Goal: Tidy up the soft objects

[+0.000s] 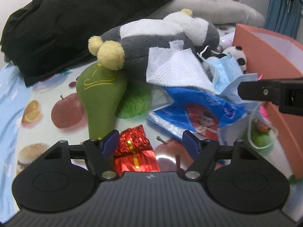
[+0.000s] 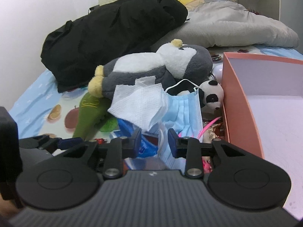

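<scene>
Soft objects lie heaped on the fruit-printed bedsheet (image 1: 47, 113), left of the open-topped pink cardboard box (image 2: 238, 102). Right gripper (image 2: 155, 141) has its blue-padded jaws partly open, and a pale blue pleated face mask (image 2: 181, 109) hangs down between them; whether the pads actually press the mask cannot be told. Left gripper (image 1: 151, 141) is spread wide with nothing clamped, its left pad just beside a crinkled red foil packet with a gold ribbon (image 1: 135, 151) lying on the sheet near the camera.

Past the mask, a white embossed paper tissue (image 2: 136, 104) drapes over a blue plastic tissue pack with a red picture (image 1: 198, 111). Left of that lies a green stuffed toy with yellow stitching (image 1: 100, 98), touching the yellow feet of a large grey and white plush penguin (image 2: 151, 66) that lies on its side behind the tissue. A small black and white plush panda (image 2: 212, 92) sits against the box's left wall. Farther back are a bulky black jacket (image 2: 113, 34) and a grey quilted blanket (image 2: 236, 24).
</scene>
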A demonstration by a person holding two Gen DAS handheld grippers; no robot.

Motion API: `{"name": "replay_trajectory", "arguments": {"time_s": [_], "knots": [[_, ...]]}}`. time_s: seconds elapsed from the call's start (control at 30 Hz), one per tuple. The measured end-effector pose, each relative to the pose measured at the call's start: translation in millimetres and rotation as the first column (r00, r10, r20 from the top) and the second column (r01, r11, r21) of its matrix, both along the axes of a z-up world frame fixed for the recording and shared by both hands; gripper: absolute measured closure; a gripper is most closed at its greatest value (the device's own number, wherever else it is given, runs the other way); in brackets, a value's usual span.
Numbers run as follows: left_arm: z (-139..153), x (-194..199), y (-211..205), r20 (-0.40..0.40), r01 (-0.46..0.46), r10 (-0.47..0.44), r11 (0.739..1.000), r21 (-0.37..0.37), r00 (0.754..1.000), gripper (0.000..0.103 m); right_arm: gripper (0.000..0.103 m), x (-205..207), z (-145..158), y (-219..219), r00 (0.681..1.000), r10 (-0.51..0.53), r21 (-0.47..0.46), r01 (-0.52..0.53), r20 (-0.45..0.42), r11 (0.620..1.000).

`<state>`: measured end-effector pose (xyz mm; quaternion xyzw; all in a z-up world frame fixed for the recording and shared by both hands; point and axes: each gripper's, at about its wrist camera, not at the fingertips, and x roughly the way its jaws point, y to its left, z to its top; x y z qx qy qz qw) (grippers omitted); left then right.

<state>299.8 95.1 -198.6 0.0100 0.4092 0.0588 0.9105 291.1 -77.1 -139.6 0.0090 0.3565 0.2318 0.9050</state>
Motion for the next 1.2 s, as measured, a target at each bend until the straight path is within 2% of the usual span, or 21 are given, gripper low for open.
{"name": "replay_trajectory", "arguments": {"time_s": [0.1,0.2,0.23,0.3,0.33,0.47,0.7,0.73,0.77,0.87,1.03,1.2], "knots": [[-7.8,10.0,2.8,-0.032,0.002,-0.002,1.0,0.015,0.999,0.034,0.074,8.2,-7.7,3.9,1.0,0.0,-0.026,0.0,-0.002,1.0],[-11.1,14.2,3.9,-0.035,-0.005,0.007,0.999,0.046,0.999,0.037,0.092,15.6,-15.4,4.3,0.999,0.01,-0.015,-0.011,-0.035,1.0],[-11.4,15.5,4.3,-0.033,-0.01,0.012,0.998,0.055,0.999,0.042,0.097,16.2,-16.7,4.7,0.999,0.023,-0.013,-0.023,-0.043,1.0],[-13.2,18.1,4.6,-0.038,-0.026,0.029,0.997,0.077,0.999,0.048,0.097,15.3,-17.1,5.2,0.999,0.027,-0.019,-0.027,-0.031,0.999],[-14.2,18.4,4.5,-0.04,-0.031,0.035,0.996,0.089,0.999,0.055,0.097,15.1,-17.0,4.8,0.999,0.028,-0.016,-0.029,-0.031,0.999],[-14.2,14.2,5.7,-0.03,-0.039,0.042,0.994,0.098,0.999,0.058,0.097,12.6,-12.6,1.0,0.999,0.034,0.005,-0.033,-0.023,0.999],[-4.3,-2.9,-2.4,-0.006,-0.028,0.028,0.999,0.017,1.0,0.062,0.097,1.2,3.4,-4.6,0.999,0.053,0.013,-0.053,0.013,0.998],[-1.6,-7.0,-5.2,0.0,-0.027,0.027,1.0,0.013,1.0,0.079,0.097,-1.9,6.2,-4.9,0.998,0.056,0.013,-0.056,0.019,0.998],[1.5,-11.2,-7.6,0.003,-0.03,0.03,1.0,0.006,1.0,0.09,0.097,-5.9,9.2,-6.0,0.998,0.059,0.013,-0.059,0.026,0.998],[7.3,-23.0,-8.7,0.006,-0.035,0.036,0.998,-0.059,0.999,0.093,0.097,-20.0,18.5,-8.5,0.996,0.072,0.008,-0.073,0.048,0.997],[11.3,-47.1,-14.5,0.005,-0.035,0.036,0.993,-0.11,0.999,0.094,0.097,-48.9,26.4,-14.2,0.994,0.093,-0.002,-0.093,0.049,0.996],[14.2,-61.2,-15.2,0.004,-0.052,0.052,0.994,-0.099,0.999,0.092,0.097,-75.7,12.3,-23.7,0.994,0.109,-0.031,-0.109,-0.014,0.994]]}}
